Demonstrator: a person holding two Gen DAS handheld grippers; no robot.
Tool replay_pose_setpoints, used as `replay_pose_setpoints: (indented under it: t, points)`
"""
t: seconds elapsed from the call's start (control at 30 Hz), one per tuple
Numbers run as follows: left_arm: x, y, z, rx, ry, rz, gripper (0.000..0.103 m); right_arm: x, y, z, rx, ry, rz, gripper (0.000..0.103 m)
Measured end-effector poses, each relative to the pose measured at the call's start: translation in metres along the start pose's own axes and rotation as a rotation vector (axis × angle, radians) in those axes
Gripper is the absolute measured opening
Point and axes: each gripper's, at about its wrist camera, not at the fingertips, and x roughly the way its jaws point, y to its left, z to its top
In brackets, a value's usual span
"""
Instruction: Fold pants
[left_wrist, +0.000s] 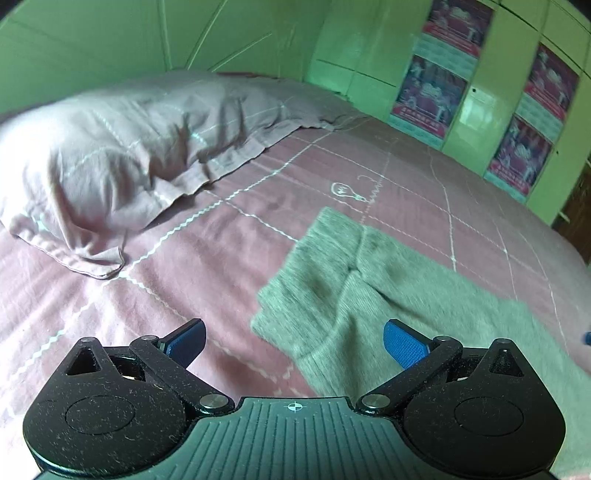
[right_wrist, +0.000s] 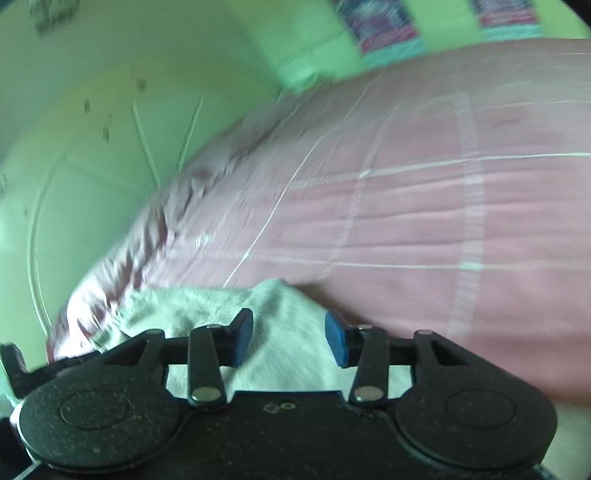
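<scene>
— Left wrist view first: how does the left gripper (left_wrist: 294, 341) stand?

— Spread wide, its blue pads (left_wrist: 404, 345) far apart with nothing between them. It hangs over the bed, the near edge of the gray pants (left_wrist: 373, 295) just under and ahead of its right finger.

— And the pants themselves?

— Laid flat on the pink bedsheet (left_wrist: 184, 258), running off toward the right side of the frame, with a seam or fold line down the middle. Past them lies a pillow (left_wrist: 122, 155) in a paler pink case, to the left, and beyond that green wardrobe doors with posters (left_wrist: 428, 92).

— The right wrist view?

— Blurred. The right gripper (right_wrist: 289, 341) is partly open, a moderate gap between its pads, gripping nothing. Gray pants (right_wrist: 280, 325) cloth bunches right beneath and between the fingers; whether the tips touch it I cannot tell. Farther off, the bedsheet (right_wrist: 406, 221) and a green wall (right_wrist: 129, 92).
</scene>
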Motion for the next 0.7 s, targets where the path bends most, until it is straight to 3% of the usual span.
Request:
replay_pose_setpoints:
  t: [0.1, 0.27, 0.37, 0.4, 0.47, 0.6, 0.67, 0.7]
  points:
    - [0.018, 0.01, 0.003, -0.044, 0.049, -0.037, 0.068, 0.036, 0.012, 0.006, -0.046, 0.06, -0.026, 0.035]
    - [0.029, 0.019, -0.004, -0.061, 0.058, -0.085, 0.065, 0.065, 0.011, 0.003, -0.068, 0.122, -0.034, 0.035]
    - [0.032, 0.021, -0.005, -0.067, 0.052, -0.117, 0.056, 0.081, 0.017, 0.004, -0.097, 0.177, 0.002, 0.027]
    - [0.033, 0.021, -0.005, -0.061, 0.048, -0.12, 0.056, 0.086, 0.02, 0.005, -0.123, 0.195, -0.017, 0.022]
    - [0.031, 0.02, -0.005, -0.049, 0.042, -0.129, 0.05, 0.09, 0.031, 0.006, -0.181, 0.207, -0.016, 0.0]
    - [0.019, 0.03, 0.005, -0.068, -0.004, -0.16, 0.037, 0.075, 0.05, 0.018, -0.176, 0.113, 0.002, 0.0]
    - [0.016, 0.032, 0.011, -0.043, -0.013, -0.159, 0.036, 0.076, 0.053, 0.019, -0.178, 0.114, -0.005, 0.0]
    - [0.018, 0.033, 0.012, -0.022, 0.0, -0.149, 0.036, 0.083, 0.051, 0.014, -0.195, 0.14, -0.052, 0.0]
